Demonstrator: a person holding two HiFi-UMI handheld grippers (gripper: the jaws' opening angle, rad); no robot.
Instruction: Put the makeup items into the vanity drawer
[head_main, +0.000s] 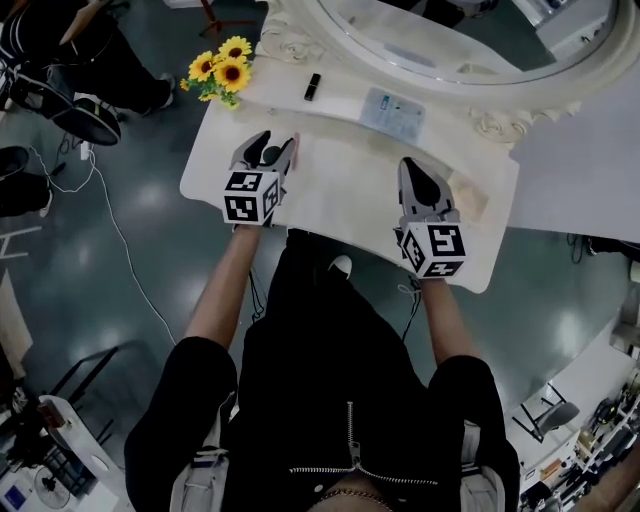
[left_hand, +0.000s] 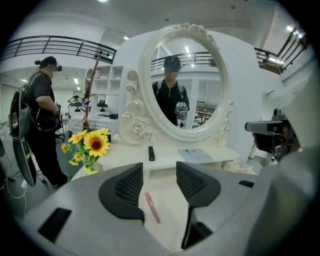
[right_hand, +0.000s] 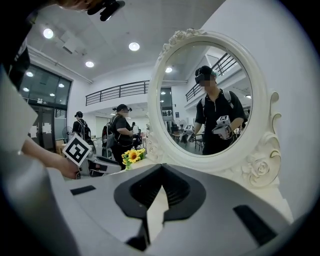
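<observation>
Left gripper (left_hand: 159, 182) fingers stand wide around a thin pink stick (left_hand: 152, 207) lying on the white desk (head_main: 340, 190); right gripper (right_hand: 161, 185) fingers are closed, empty.

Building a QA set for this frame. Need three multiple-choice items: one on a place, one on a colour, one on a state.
1. Where do the sunflowers stand?
A. right end of the vanity top
B. its left back corner
C. on the floor

2. What colour is the slim stick by the left tongs?
A. pink
B. green
C. blue

3. How are the right tongs?
A. wide open
B. shut on a brush
C. shut, empty

Answers:
1 B: the head view shows them at that corner.
2 A: the left gripper view shows it pink.
3 C: their tips meet with nothing between.
</observation>
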